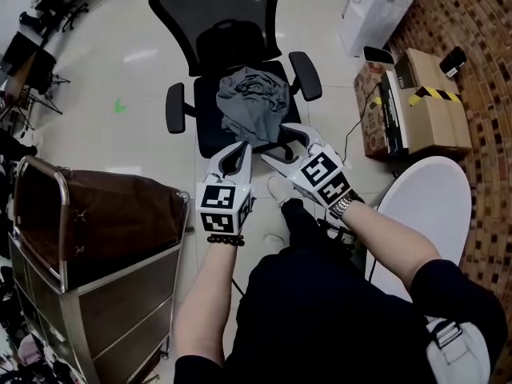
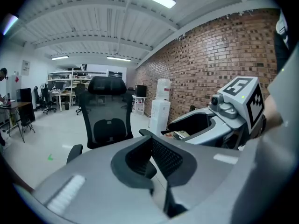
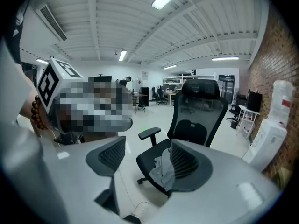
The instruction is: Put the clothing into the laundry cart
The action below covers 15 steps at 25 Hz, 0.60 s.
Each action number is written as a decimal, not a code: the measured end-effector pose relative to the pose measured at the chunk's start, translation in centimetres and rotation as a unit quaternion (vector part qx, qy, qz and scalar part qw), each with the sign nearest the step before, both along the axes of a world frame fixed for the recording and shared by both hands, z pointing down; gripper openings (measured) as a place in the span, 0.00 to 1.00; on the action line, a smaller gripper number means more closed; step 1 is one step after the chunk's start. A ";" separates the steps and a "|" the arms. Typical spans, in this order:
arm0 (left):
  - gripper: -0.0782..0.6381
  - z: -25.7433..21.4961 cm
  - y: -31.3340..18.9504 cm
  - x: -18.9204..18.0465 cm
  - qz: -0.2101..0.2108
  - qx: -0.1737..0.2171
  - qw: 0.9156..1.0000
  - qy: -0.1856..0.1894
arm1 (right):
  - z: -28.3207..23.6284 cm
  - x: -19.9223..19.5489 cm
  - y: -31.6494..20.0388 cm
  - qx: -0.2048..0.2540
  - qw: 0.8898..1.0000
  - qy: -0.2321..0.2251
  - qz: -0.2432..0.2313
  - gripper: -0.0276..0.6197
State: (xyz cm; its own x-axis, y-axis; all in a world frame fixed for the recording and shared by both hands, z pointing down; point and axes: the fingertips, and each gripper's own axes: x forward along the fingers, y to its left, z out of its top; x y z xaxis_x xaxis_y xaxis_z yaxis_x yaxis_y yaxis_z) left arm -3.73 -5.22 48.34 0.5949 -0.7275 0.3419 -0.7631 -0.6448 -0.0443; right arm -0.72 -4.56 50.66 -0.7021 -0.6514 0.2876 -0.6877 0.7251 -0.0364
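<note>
Could pinch only a top fold of the clothing (image 1: 254, 102), leaving the rest to trail, catch on an armrest or drag over the floor on the way left. Could also shove the chair (image 1: 220, 6) instead of gripping; probably rolls or swivels under a push. At the cart (image 1: 62, 214), risk of draping the cloth over the high rail rather than dropping it inside.

Clothing heaped on the chair seat, ahead of both grippers, touched by neither. Left gripper (image 1: 238, 152): jaws pressed together, nothing in them; no use for a grab until opened. Right gripper (image 1: 276, 141): jaws spread partway, empty, with the clothing seen through the gap well beyond.

Clothing: grey, thin, soft, crumpled into loose creases, limp enough to slip from a shallow pinch. Chair: black, mesh back, padded seat, hard curved armrests. Cart: shiny metal tube frame around a brown fabric bag with slack sides, open at the top. Jaws: smooth grey shells, rounded, lined with black ribbed pads.
</note>
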 end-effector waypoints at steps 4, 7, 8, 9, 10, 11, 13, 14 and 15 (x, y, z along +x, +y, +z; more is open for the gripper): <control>0.11 4.2 -4.2 -0.4 -0.003 -0.020 1.000 -0.006 | 3.7 -0.1 -4.8 -0.027 1.000 -0.004 0.001 0.53; 0.12 7.4 -7.7 -0.9 -0.011 -0.033 0.999 -0.004 | 7.4 -0.4 -8.6 -0.051 0.999 -0.003 0.002 0.57; 0.12 8.3 -9.1 -1.0 -0.015 -0.038 0.999 -0.002 | 8.7 -0.5 -10.0 -0.059 0.998 -0.001 0.000 0.59; 0.12 9.3 -10.6 -1.1 -0.019 -0.045 0.999 -0.001 | 10.0 -0.6 -11.5 -0.068 0.998 0.001 -0.002 0.60; 0.12 10.3 -12.2 -1.0 -0.023 -0.053 0.998 -0.001 | 11.3 -0.5 -13.1 -0.078 0.997 0.003 -0.005 0.61; 0.12 11.3 -13.8 -1.0 -0.028 -0.063 0.998 -0.002 | 12.6 -0.4 -14.6 -0.090 0.996 0.005 -0.009 0.62; 0.13 13.5 -16.9 -0.9 -0.041 -0.085 0.996 -0.001 | 15.3 -0.2 -17.7 -0.113 0.993 0.012 -0.016 0.63; 0.13 14.9 -18.4 -1.0 -0.049 -0.096 0.994 0.002 | 16.8 -0.3 -19.2 -0.121 0.992 0.016 -0.019 0.63; 0.14 16.5 -19.6 -1.4 -0.057 -0.104 0.993 0.007 | 18.5 -0.6 -20.4 -0.127 0.991 0.023 -0.023 0.63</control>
State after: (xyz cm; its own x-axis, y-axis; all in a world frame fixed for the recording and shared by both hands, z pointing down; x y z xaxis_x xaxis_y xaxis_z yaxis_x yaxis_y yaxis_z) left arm -5.10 -24.78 64.82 0.5194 -0.7046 0.4835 -0.8308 -0.5489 0.0927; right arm -1.34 -24.98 69.18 -0.7122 -0.5212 0.4703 -0.6586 0.7280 -0.1904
